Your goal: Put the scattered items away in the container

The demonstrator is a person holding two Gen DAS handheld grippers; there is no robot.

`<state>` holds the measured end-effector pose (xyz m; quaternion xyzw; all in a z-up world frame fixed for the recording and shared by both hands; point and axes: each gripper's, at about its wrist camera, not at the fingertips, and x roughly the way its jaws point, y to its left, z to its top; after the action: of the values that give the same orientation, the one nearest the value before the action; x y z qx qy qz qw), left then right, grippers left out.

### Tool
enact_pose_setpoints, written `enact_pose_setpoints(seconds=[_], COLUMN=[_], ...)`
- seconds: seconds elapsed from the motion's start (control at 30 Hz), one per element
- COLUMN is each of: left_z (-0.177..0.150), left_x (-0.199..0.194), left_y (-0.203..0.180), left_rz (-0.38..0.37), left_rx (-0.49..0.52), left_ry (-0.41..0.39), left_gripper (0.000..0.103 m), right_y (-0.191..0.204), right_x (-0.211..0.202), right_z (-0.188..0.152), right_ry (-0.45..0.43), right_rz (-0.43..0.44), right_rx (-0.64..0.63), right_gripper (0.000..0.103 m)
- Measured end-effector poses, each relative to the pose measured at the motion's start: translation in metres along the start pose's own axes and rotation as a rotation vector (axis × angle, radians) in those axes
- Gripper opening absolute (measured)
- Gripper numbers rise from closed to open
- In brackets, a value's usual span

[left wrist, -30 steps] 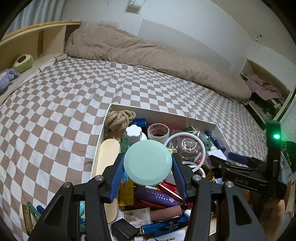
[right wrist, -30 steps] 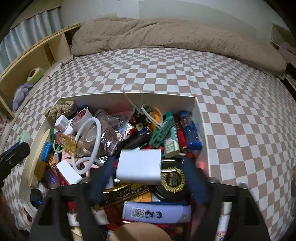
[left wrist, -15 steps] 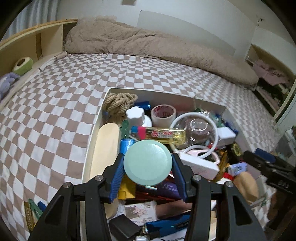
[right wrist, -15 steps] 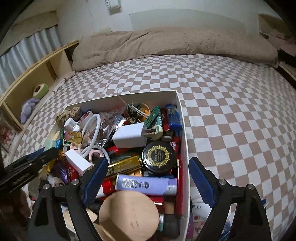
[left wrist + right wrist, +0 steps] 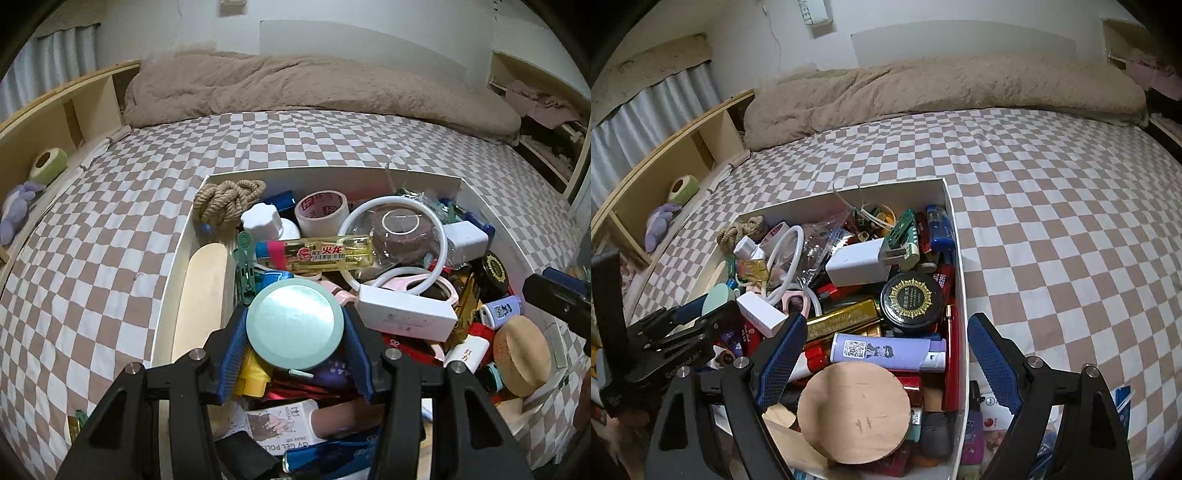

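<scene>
A white open box (image 5: 332, 171) lies on the checkered bed, crammed with small items: rope, tape, lighters, a white charger (image 5: 858, 264), a black jar (image 5: 911, 298). My left gripper (image 5: 294, 326) is shut on a mint-green round disc (image 5: 293, 323), held just above the clutter at the box's near left. From the right wrist view the disc (image 5: 718, 297) shows edge-on in that gripper (image 5: 701, 306). My right gripper (image 5: 886, 325) stands open above the box's near right end, over a lavender lighter (image 5: 886, 350) and a wooden disc (image 5: 853, 410), with nothing gripped.
A checkered sheet (image 5: 1052, 221) spreads around the box, with a beige blanket (image 5: 314, 88) at the far end. A wooden shelf (image 5: 55, 107) with plush toys runs along the left. Small packets (image 5: 979, 417) lie on the bed beside the box's near right corner.
My left gripper has sunk closer to the box with the mint disc still in it. My right gripper has drawn back from the white charger toward the box's near right end.
</scene>
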<state>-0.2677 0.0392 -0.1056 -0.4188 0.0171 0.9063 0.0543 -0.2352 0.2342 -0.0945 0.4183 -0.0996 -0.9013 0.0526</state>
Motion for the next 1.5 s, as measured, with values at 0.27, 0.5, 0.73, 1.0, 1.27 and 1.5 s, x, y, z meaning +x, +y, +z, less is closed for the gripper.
enact_pose_setpoints(seconds=[0.27, 0.5, 0.73, 1.0, 1.27, 1.5], left_z=[-0.002, -0.004, -0.004, -0.006, -0.007, -0.009], left_x=[-0.003, -0.005, -0.011, -0.022, -0.031, -0.044], left_y=[-0.001, 0.004, 0.003, 0.009, 0.014, 0.019], left_rz=[-0.038, -0.079, -0.068, -0.061, -0.046, -0.032], left_rx=[0.004, -0.037, -0.038, -0.055, -0.087, -0.097], left_ry=[-0.023, -0.013, -0.019, -0.045, -0.073, -0.1], left_gripper=[0.05, 0.06, 0.076, 0.09, 0.1, 0.103], right_y=[0.0, -0.002, -0.001, 0.004, 0.007, 0.012], right_x=[-0.003, -0.004, -0.003, -0.011, -0.025, -0.041], right_z=[-0.002, -0.003, -0.005, -0.005, -0.005, -0.013], right_ry=[-0.005, -0.009, -0.016, -0.053, -0.159, -0.225], right_rz=[0.008, 0.01, -0.028, -0.033, -0.056, -0.118], right_rx=[0.004, 0.004, -0.012, -0.039, -0.067, -0.097], right_gripper=[0.088, 0.088, 0.088, 0.088, 0.103, 0.103])
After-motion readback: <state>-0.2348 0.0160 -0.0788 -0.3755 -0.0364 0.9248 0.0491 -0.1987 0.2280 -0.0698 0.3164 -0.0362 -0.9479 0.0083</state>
